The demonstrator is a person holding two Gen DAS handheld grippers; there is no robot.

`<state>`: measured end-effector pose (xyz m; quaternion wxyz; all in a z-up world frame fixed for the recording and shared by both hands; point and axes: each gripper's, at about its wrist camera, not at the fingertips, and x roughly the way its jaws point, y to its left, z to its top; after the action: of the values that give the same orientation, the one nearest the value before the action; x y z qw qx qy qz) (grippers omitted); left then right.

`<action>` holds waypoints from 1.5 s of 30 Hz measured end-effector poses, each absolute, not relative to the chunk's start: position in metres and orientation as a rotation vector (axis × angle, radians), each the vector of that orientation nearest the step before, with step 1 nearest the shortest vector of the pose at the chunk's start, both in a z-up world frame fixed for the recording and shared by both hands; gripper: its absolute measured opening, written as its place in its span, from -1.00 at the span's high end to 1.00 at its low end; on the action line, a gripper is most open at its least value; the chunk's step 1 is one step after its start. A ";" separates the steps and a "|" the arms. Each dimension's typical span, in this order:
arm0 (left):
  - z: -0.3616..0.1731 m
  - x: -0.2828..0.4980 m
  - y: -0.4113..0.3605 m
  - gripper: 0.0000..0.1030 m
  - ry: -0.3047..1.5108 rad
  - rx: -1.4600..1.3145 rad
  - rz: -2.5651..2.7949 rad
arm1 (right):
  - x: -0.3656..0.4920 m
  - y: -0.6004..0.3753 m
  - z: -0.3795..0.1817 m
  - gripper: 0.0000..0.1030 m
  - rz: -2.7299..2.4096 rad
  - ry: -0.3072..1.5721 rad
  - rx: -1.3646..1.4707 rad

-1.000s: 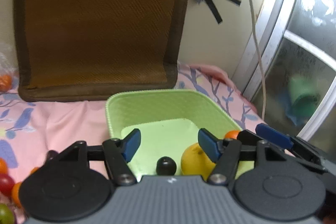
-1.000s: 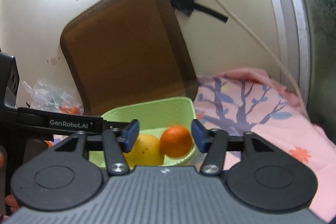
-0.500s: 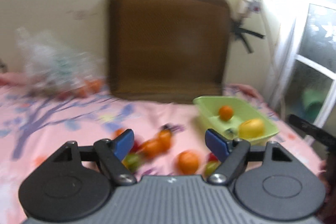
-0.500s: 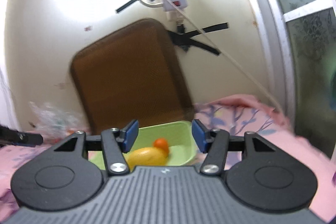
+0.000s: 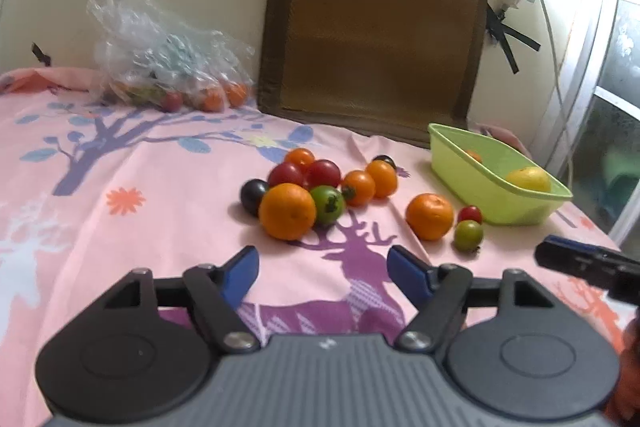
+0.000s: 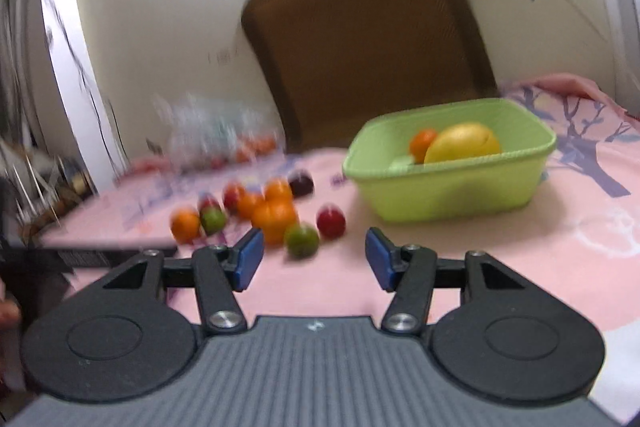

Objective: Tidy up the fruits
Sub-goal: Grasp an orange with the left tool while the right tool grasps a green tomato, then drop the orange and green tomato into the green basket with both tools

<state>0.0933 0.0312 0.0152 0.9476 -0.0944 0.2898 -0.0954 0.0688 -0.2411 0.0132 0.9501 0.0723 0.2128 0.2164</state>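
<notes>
Two fruits already lie in the pale green plastic tub (image 5: 492,187) at the right of the pink printed bedsheet (image 5: 140,195): a large yellow citrus (image 5: 528,179) and a small orange (image 5: 474,156) behind it. The rest sits loose on the sheet to the tub's left: a big orange mandarin (image 5: 287,211) touching a green tomato (image 5: 328,205), with red tomatoes (image 5: 306,174), a dark plum-coloured one (image 5: 253,194) and smaller orange fruits packed behind, and a second mandarin (image 5: 430,216) apart, nearer the tub, beside a small red and a small green tomato (image 5: 468,235). The left gripper (image 5: 322,269) hangs over the sheet short of the cluster, its blue-padded jaws apart and empty after just closing a little. The right gripper (image 6: 314,263) also stands parted with nothing between its pads, facing the tub and the blurred fruit. A brown woven cushion (image 5: 372,31) leans on the wall, a clear plastic bag of fruit (image 5: 160,55) beside it.
</notes>
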 end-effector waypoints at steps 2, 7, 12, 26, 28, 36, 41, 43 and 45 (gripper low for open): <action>0.014 0.095 0.033 -0.42 0.589 -0.208 -0.205 | 0.067 -0.235 0.013 -0.14 0.436 0.424 0.111; 0.014 0.089 0.041 -0.42 0.555 -0.262 -0.238 | 0.061 -0.225 0.013 -0.14 0.459 0.398 0.036; 0.021 0.084 0.031 -0.36 0.536 -0.233 -0.341 | 0.066 -0.228 0.010 -0.14 0.430 0.408 0.060; 0.034 0.167 -0.032 -0.36 0.624 -0.042 -0.585 | 0.106 -0.221 0.018 0.16 0.517 0.540 -0.020; 0.029 0.178 -0.034 -0.36 0.655 -0.051 -0.592 | 0.110 -0.213 0.017 0.17 0.535 0.548 -0.054; 0.018 0.185 -0.033 0.19 0.685 -0.088 -0.579 | 0.130 -0.202 0.004 0.51 0.532 0.605 -0.104; 0.029 0.171 -0.031 0.19 0.688 -0.132 -0.596 | 0.116 -0.208 0.009 0.55 0.535 0.581 -0.085; 0.044 0.168 -0.031 0.19 0.663 -0.171 -0.619 | 0.105 -0.217 0.016 0.55 0.535 0.540 -0.062; 0.061 0.172 -0.037 0.19 0.626 -0.193 -0.637 | 0.094 -0.229 0.028 0.55 0.516 0.474 -0.041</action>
<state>0.1718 -0.0368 0.0608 0.8974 -0.0934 0.3021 -0.3077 0.0938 -0.2289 0.0285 0.9390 -0.0202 0.2323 0.2528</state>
